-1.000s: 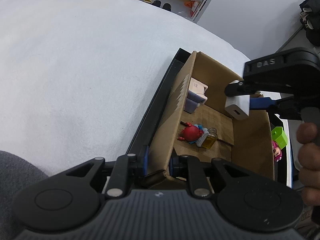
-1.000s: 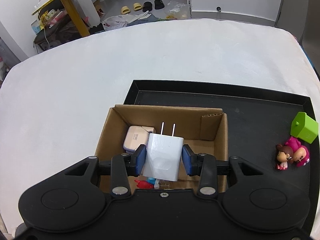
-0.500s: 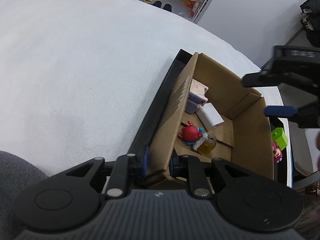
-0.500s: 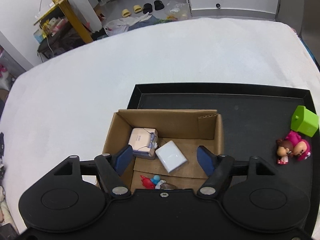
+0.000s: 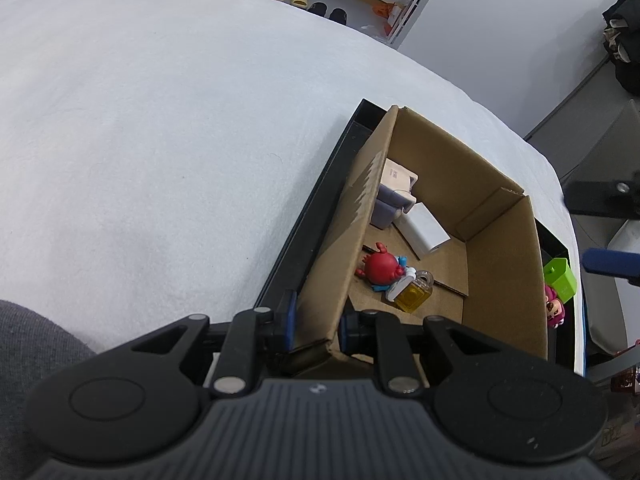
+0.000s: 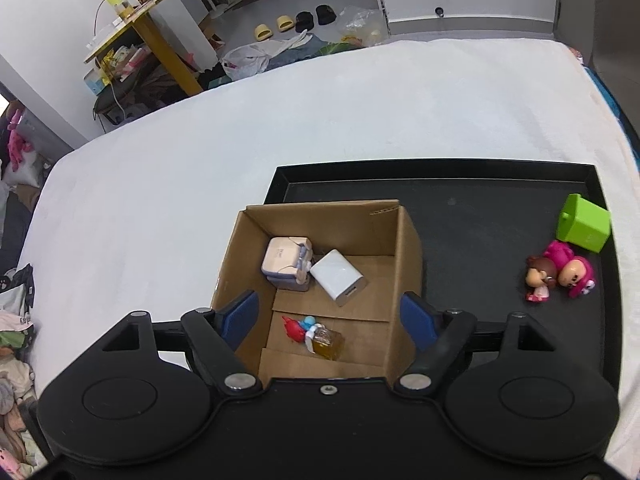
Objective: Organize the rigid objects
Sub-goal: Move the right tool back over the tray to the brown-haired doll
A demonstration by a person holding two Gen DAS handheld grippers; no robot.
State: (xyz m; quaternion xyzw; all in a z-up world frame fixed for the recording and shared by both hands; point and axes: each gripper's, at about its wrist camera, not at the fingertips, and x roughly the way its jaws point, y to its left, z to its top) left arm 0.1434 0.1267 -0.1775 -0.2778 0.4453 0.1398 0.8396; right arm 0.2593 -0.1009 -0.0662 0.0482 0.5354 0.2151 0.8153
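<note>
Right tool [image 6: 332, 316]: jaws spread wide, empty; a second ago it gripped the white charger [image 6: 338, 277].
Charger: now lying in the cardboard box [image 6: 408, 248] below this tool, touching the pale case [image 6: 286, 262].
Left tool [image 5: 314, 322]: clamped on box wall, unchanged.

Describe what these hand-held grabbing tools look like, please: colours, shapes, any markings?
Both the left gripper and the right gripper are matte black plastic, with two round discs on a wide body, silver screw heads and blue rubber pads on the jaws. The left one has a ribbed grey top. No cables show.
</note>
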